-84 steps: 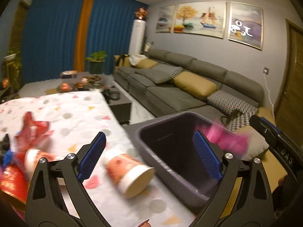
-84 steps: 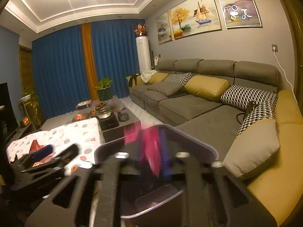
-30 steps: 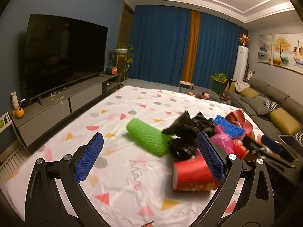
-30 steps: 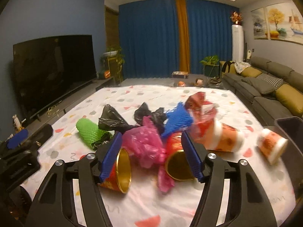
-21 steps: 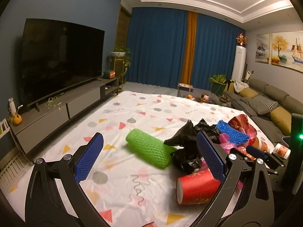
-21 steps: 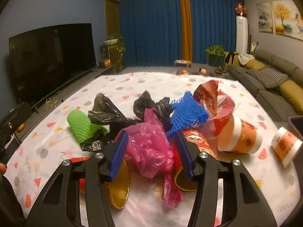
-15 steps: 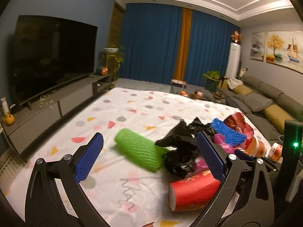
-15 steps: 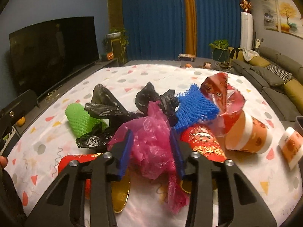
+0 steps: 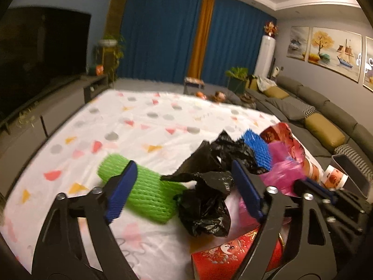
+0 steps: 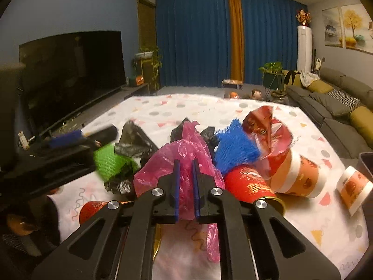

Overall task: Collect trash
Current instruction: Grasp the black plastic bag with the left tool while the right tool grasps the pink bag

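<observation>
Pink film, thin and crinkled: the pink plastic bag (image 10: 184, 163) sits mid-pile on the patterned tablecloth (image 10: 233, 109), betw. the black bags (image 10: 132, 140) and the blue foam net (image 10: 233, 149). We find the right gripper (image 10: 185, 184) pressed nearly together, pinching a fold of it. We judge the bag v. light, limp, slippery; it will drape and may snag neighbours, so a bunched fold is the correct hold, not a loose edge. The left gripper (image 9: 181, 191) is spread wide, empty, above the green foam net (image 9: 146, 191) and black bags. Red cups (image 10: 249, 186) lie adjacent, stiff and prone to roll. The bin's rim (image 9: 349, 170) shows at the table's right edge
</observation>
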`<state>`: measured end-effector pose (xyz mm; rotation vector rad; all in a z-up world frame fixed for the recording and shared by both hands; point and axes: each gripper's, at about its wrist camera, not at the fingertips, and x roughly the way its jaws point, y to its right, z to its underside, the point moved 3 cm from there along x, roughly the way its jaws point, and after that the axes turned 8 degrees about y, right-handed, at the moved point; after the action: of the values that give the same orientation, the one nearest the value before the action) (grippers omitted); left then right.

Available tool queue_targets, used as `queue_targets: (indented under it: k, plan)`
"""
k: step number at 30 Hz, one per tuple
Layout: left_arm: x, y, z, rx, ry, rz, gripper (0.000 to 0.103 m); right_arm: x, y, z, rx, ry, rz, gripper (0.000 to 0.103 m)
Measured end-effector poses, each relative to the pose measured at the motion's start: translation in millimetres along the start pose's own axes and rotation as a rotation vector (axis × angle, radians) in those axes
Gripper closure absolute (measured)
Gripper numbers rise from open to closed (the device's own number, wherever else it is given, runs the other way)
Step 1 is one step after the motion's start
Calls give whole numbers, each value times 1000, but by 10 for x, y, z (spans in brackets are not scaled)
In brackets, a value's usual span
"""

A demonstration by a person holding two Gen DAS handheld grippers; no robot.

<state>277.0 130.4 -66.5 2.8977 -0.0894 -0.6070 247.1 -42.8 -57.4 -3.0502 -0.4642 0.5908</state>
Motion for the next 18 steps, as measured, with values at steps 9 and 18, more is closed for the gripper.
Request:
queue_targets:
  k: [9, 18]
  plan:
    - [355, 41, 179, 13, -134, 82, 72, -266, 88, -94, 28, 53, 3, 93]
    - [259, 145, 180, 33, -107, 127, 103, -407, 98, -145, 29, 75, 15, 93]
